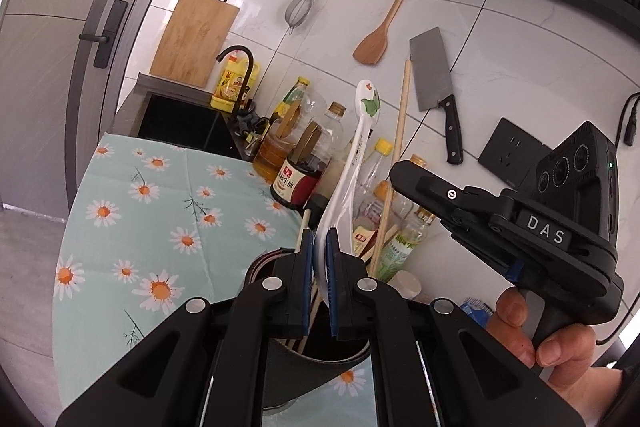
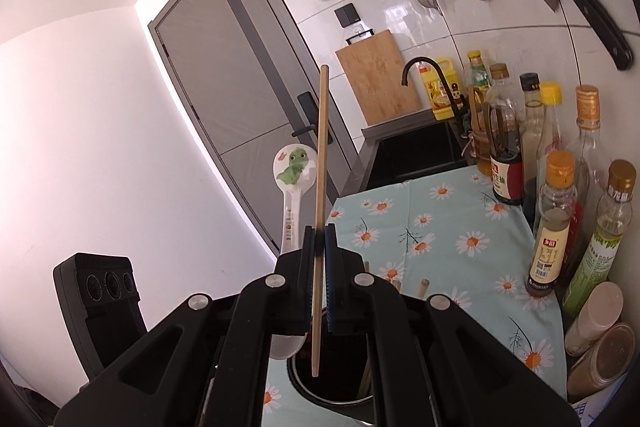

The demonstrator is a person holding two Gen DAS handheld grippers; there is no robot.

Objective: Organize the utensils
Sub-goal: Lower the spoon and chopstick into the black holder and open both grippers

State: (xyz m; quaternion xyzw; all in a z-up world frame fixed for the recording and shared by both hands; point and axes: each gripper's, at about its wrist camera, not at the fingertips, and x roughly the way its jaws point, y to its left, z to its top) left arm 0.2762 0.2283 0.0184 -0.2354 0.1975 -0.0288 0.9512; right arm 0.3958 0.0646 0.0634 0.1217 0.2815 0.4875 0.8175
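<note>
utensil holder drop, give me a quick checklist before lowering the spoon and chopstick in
1. Left hand-held gripper shut on the white spoon: ok.
2. Right hand-held gripper shut on the chopstick: ok.
3. Chopstick's lower tip over the utensil holder opening: ok.
4. Spoon's lower end over the opening: cannot tell, the jaws hide it.
5. Room inside the holder beside the chopsticks already there: cannot tell.
6. Bottles stand apart from the holder: ok.
</note>
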